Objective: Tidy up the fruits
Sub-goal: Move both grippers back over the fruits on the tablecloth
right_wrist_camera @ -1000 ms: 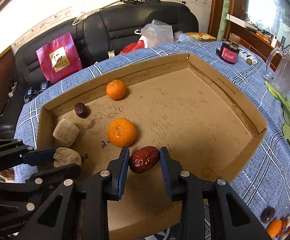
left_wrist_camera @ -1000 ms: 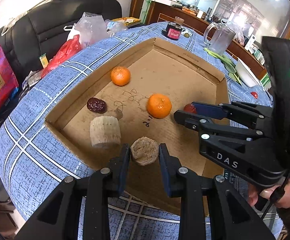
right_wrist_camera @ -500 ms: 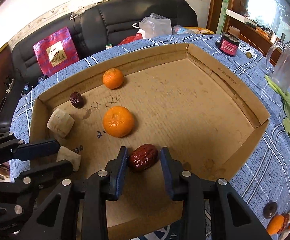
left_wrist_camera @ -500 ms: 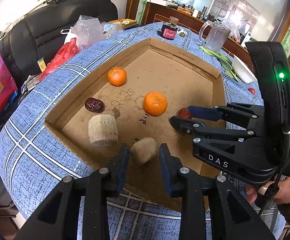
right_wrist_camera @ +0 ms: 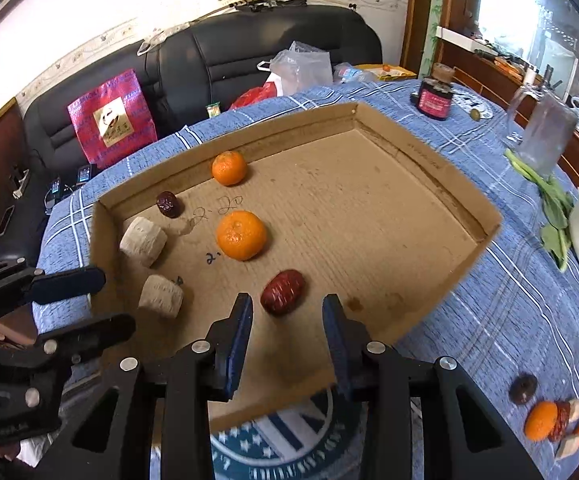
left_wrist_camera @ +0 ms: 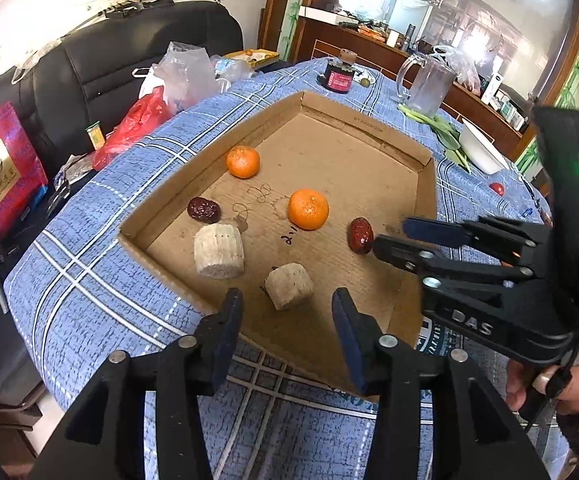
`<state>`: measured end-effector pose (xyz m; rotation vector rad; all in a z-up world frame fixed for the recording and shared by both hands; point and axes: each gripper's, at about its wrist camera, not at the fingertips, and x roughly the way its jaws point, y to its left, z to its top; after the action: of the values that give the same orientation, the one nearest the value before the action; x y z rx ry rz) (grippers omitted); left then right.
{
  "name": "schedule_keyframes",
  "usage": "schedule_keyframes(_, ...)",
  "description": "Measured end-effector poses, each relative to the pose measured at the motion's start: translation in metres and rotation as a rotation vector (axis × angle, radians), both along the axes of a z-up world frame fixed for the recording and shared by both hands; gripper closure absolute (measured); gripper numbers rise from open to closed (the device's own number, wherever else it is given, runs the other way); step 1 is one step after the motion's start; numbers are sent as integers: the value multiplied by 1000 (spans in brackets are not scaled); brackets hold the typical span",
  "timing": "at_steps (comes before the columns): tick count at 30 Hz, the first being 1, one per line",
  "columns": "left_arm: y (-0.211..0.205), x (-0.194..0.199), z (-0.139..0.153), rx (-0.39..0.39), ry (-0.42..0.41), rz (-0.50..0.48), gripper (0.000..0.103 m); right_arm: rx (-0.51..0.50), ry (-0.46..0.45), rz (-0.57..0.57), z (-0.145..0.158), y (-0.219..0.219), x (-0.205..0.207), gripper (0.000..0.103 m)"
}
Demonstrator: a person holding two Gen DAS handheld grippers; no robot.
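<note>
Cardboard tray [left_wrist_camera: 369, 128]: both fruits now released.

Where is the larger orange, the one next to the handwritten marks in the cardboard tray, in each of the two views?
Left wrist view: the larger orange is a little above the picture's middle, between the dark date and the red date.
Right wrist view: the same orange is left of centre, above the red date.
Shared landmark: the ink marks on the tray floor just below it.
</note>
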<state>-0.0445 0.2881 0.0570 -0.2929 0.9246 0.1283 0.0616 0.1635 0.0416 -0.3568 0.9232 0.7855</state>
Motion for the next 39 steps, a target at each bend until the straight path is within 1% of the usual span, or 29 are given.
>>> schedule_keyframes(4, -7, -2, 4, -2, -4, 2, 56, 27, 2, -38, 8, -26, -9, 53)
schedule_keyframes(9, -31, 6, 7, -3, -7, -32, 55, 54, 11, -117, 11, -75, -17, 53)
schedule_keyframes(12, -57, 17, 8, 0, -3, -86, 53, 60, 20, -189, 8, -112, -18, 53)
schedule_keyframes(13, -68, 21, 9, 4, -3, -108, 51, 60, 24, -216, 6, -126, -18, 53)
schedule_keyframes(14, -77, 24, 9, 10, -2, -128, 46, 58, 26, -244, 5, -140, -16, 53)
schedule_keyframes(16, -100, 31, 9, 15, 1, -175, 41, 53, 32, -310, 2, -171, -12, 53)
schedule_keyframes(21, -156, 50, 7, 27, 20, -293, 40, 42, 29, -475, -3, -249, -3, 54)
schedule_keyframes(23, -174, 56, 6, 32, 28, -325, 32, 36, 24, -540, -5, -280, 2, 54)
schedule_keyframes(26, -199, 64, 5, 46, 29, -362, 31, 18, 26, -601, -11, -314, 12, 54)
schedule_keyframes(30, -226, 80, 0, 62, 48, -395, 31, 17, 47, -617, -21, -328, 29, 54)
schedule_keyframes(35, -254, 101, -8, 66, 75, -426, 31, 47, 76, -617, -32, -326, 53, 54)
schedule_keyframes(39, -271, 118, -16, 68, 96, -439, 31, 68, 59, -592, -34, -326, 65, 55)
